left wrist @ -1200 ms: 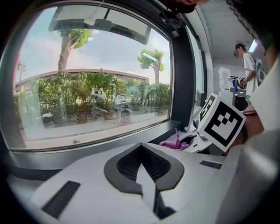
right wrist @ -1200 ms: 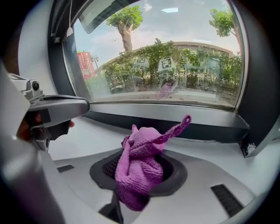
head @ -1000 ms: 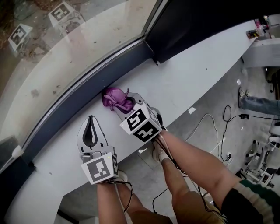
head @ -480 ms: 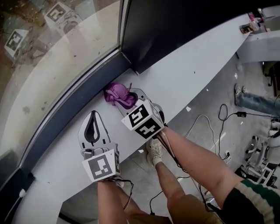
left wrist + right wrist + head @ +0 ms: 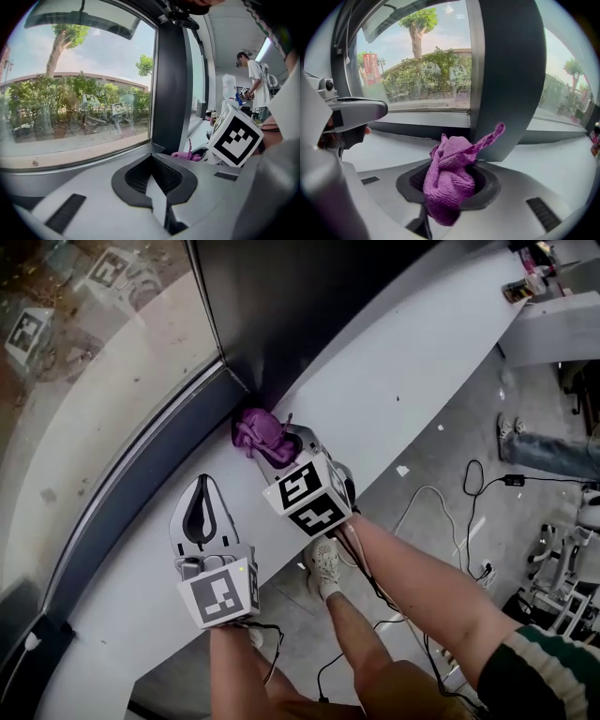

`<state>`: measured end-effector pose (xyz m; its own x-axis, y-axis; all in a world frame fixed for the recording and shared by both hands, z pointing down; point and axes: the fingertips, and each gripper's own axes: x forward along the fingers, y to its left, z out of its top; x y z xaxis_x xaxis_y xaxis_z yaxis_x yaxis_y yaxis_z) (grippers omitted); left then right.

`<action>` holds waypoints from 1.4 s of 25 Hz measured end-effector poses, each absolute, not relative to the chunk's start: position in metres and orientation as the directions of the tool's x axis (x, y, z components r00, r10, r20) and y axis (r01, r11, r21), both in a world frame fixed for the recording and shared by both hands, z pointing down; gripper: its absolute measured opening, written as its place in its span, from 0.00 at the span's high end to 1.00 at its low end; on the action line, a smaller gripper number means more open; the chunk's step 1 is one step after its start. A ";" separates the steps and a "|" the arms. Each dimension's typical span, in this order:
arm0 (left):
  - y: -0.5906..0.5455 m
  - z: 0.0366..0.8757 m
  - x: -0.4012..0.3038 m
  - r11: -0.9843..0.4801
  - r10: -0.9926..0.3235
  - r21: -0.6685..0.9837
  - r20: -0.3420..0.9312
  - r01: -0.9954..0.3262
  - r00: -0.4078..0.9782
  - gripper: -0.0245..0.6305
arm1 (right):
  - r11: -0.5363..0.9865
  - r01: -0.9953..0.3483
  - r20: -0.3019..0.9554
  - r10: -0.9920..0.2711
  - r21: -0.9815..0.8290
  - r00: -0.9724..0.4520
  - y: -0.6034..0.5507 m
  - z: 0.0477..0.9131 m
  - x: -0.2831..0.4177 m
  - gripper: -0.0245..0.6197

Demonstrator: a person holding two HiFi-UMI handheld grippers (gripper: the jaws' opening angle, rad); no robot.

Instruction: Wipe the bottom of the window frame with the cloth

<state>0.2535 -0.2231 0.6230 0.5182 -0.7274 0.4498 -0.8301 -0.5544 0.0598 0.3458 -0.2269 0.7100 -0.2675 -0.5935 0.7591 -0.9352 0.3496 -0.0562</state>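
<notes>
A wide window (image 5: 103, 399) fills the upper left of the head view, with a long white sill (image 5: 403, 362) running diagonally below it. The dark bottom frame (image 5: 141, 484) lies between glass and sill and meets a broad dark post (image 5: 272, 306) at a corner. Grey floor (image 5: 469, 427) with loose cables (image 5: 450, 512) lies beyond the sill's near edge.

Both grippers are over the sill, side by side and close together. The right gripper (image 5: 281, 448) points into the corner where frame and post join. Its jaws are clamped on the purple cloth (image 5: 261, 432). In the right gripper view the cloth (image 5: 450, 183) bulges as a crumpled wad out of the jaws' oval opening. One thin tail sticks up and to the right across the foot of the post (image 5: 506, 79).

From the head view the cloth sits at the very tip of the right gripper, on the sill and tight in the corner. It seems to press on the frame, though the contact itself is too small to make out.

The left gripper (image 5: 199, 493) lies just beside the right one, farther from the corner and apart from the cloth. In the left gripper view its jaws (image 5: 157, 187) are closed together with nothing between them. The cloth (image 5: 187, 155) shows past them to the right.
</notes>
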 end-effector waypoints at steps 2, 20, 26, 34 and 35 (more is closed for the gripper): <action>-0.223 0.624 0.258 -0.559 -0.722 0.064 0.452 -0.827 0.523 0.96 | 0.348 -0.935 0.764 -0.586 -0.064 -0.271 -0.227 0.711 0.347 0.74; -0.176 0.635 0.284 -0.599 -0.683 0.084 0.465 -0.796 0.563 0.96 | 0.364 -0.927 0.794 -0.536 -0.091 -0.289 -0.167 0.723 0.351 0.74; -0.153 0.637 0.287 -0.608 -0.672 0.071 0.485 -0.791 0.560 0.96 | 0.375 -0.922 0.802 -0.519 -0.097 -0.295 -0.140 0.723 0.355 0.74; -0.125 0.644 0.295 -0.634 -0.645 0.070 0.502 -0.770 0.576 0.96 | 0.368 -0.924 0.820 -0.495 -0.102 -0.288 -0.095 0.727 0.376 0.74; -0.122 0.645 0.296 -0.636 -0.641 0.072 0.504 -0.768 0.579 0.96 | 0.368 -0.924 0.824 -0.488 -0.102 -0.286 -0.088 0.728 0.379 0.74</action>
<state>0.2964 -0.1221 0.6447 0.5787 -0.6414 0.5037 -0.7680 -0.6364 0.0720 0.3790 -0.0877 0.7279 -0.2860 -0.4885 0.8244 -0.9240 0.3683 -0.1024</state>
